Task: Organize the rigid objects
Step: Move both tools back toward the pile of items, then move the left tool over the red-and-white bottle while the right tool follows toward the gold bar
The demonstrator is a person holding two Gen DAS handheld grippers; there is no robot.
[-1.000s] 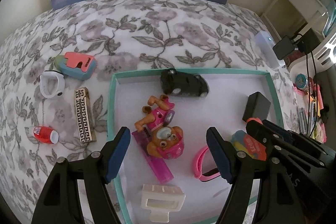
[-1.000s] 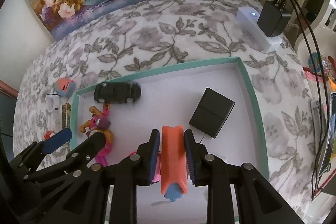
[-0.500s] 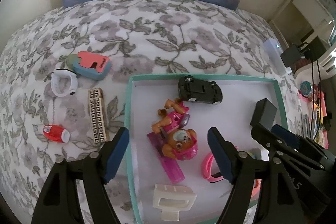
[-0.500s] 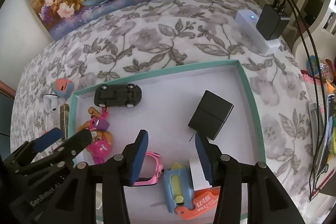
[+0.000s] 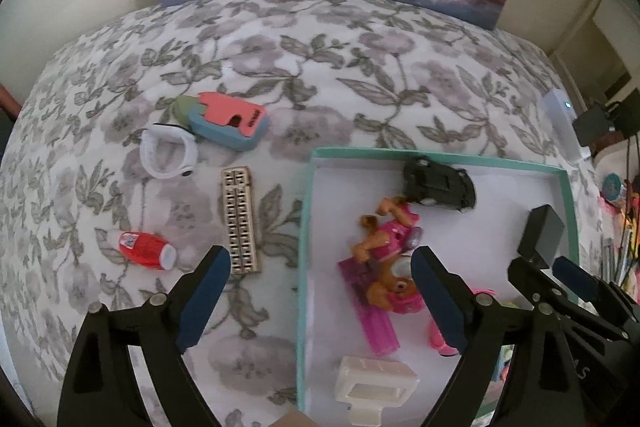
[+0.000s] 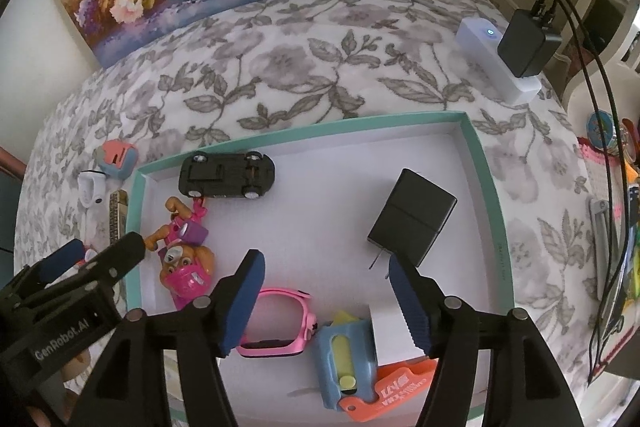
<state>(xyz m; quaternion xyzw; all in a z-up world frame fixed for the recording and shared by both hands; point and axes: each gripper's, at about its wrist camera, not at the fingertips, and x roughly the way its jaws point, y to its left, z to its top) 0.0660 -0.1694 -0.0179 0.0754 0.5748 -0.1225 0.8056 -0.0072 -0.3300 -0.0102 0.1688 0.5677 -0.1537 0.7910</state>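
Two grippers hang over a floral-patterned bed, both pointing steeply down. The left gripper straddles the left wall of a teal-rimmed tray; its jaws have just been opening and stand wide, gripping nothing, with only bedcover and tray wall between them. The right gripper sits over the tray's lower part; its jaws have just been opening too and stand apart, clear of the blue and orange case that lies on the tray floor at about 6 o'clock from them, beside a pink watch at 7 o'clock. Inside the tray, in the right wrist view, a black toy car lies upside down at 10 o'clock against the far wall, a pink puppy toy lies at 9 o'clock, and a black charger lies at 2 o'clock. A white clip lies in the tray's near left part. Outside the tray, at 9 to 11 o'clock in the left wrist view, lie a patterned bar, a small red bottle, a white watch and a second pink and blue case.
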